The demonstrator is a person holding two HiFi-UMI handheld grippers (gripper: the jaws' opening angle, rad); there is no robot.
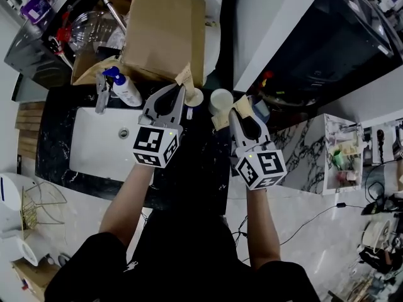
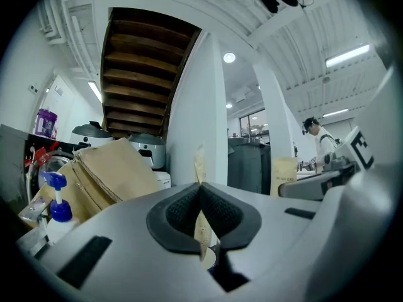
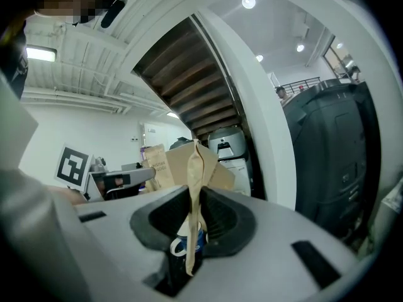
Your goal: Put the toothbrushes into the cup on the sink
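Observation:
My left gripper (image 1: 182,88) is over the black counter, just right of the white sink (image 1: 94,150). It is shut on a toothbrush in a tan paper wrapper (image 1: 184,76). In the left gripper view the wrapped toothbrush (image 2: 200,162) stands upright between the closed pads of that gripper (image 2: 200,190). My right gripper (image 1: 233,111) is beside a white cup (image 1: 220,99) and is shut on a second tan-wrapped toothbrush (image 1: 220,121). In the right gripper view this toothbrush (image 3: 196,168) rises from the gripper (image 3: 195,197), and a blue and white cup (image 3: 181,245) shows just below the jaws.
A pump bottle with a blue top (image 1: 126,88) and a faucet (image 1: 101,93) stand at the back of the sink. A large cardboard box (image 1: 160,27) leans behind them. A smaller pale cup (image 1: 194,97) sits beside the left gripper. A marble shelf unit (image 1: 334,153) is at the right.

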